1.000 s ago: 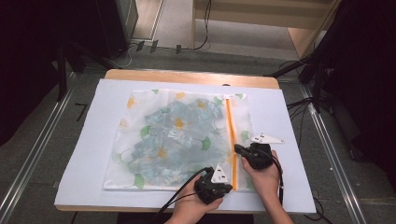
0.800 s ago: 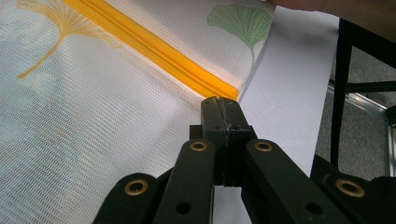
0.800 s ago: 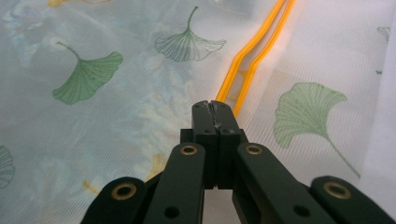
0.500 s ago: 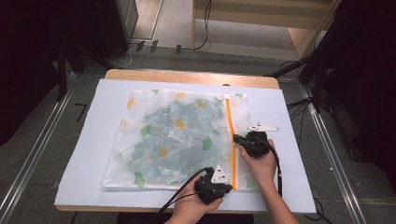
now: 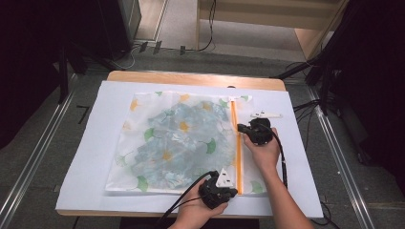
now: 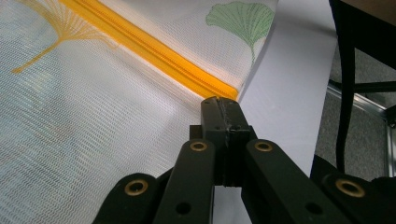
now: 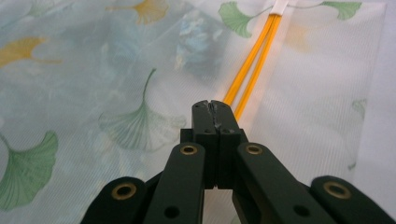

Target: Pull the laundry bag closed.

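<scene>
I am working at a white mesh laundry bag printed with green and yellow ginkgo leaves [image 5: 176, 138], which lies flat on a white sheet [image 5: 90, 162] that covers the wooden table [image 5: 191, 78]. A bluish garment shows through its mesh in the middle. An orange zipper [image 5: 236, 143] runs along the side of the bag nearest my right hand, from the far edge to the near edge. My left gripper [image 6: 219, 105] sits at the near end of that zipper, at the bag's near corner; its jaws are pressed together, and from its own view the tips meet right at the end of the orange tape, so they seem to pinch the bag's corner there, though I cannot see the cloth between the pads. My right gripper [image 7: 212, 106] lies farther up the zipper, around its middle, pointing across it toward the bag. Its jaws are clenched too, with the tips right over the zipper line. Beyond those tips the zipper stands parted into two thin orange tracks that run to a white tab [image 7: 281, 5] at the far end. Whether the tips hold the slider I cannot tell, since they hide that spot.
</scene>
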`<state>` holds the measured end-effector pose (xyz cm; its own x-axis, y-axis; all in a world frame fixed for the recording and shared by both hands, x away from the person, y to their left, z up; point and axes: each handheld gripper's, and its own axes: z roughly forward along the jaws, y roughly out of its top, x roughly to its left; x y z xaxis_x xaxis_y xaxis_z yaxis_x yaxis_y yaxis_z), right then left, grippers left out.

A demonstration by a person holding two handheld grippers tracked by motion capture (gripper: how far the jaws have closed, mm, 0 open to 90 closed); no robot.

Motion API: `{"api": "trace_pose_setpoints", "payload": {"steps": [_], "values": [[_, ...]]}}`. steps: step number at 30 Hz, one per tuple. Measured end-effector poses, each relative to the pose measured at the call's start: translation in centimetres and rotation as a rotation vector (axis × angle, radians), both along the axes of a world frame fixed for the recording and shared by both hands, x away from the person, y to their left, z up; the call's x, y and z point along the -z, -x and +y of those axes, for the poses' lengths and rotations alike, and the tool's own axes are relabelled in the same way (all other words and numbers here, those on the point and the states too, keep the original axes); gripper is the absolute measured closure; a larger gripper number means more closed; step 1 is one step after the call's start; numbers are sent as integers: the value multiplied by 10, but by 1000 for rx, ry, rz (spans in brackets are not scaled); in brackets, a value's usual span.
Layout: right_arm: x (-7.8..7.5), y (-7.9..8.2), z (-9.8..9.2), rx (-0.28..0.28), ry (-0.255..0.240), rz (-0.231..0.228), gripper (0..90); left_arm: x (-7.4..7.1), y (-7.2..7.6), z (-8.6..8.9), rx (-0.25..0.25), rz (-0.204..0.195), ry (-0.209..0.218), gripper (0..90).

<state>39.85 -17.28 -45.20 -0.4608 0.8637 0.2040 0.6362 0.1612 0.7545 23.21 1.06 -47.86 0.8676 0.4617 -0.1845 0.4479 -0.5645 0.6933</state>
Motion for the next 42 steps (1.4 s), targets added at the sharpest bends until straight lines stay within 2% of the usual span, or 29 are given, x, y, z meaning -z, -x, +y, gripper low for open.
{"api": "trace_pose_setpoints", "payload": {"steps": [8, 27, 34, 42], "values": [[-2, -29, 2, 23, -12, 13, 900, 0, 0, 0, 0, 3, 1, 900], [-12, -77, 12, 60, 24, 15, 900, 0, 1, 0, -2, -4, 4, 900], [-15, -97, 12, 78, 22, 21, 900, 0, 1, 0, 0, -5, 1, 900], [-11, -119, 16, 92, 40, 43, 900, 0, 0, 0, 2, 1, 2, 900]]}}
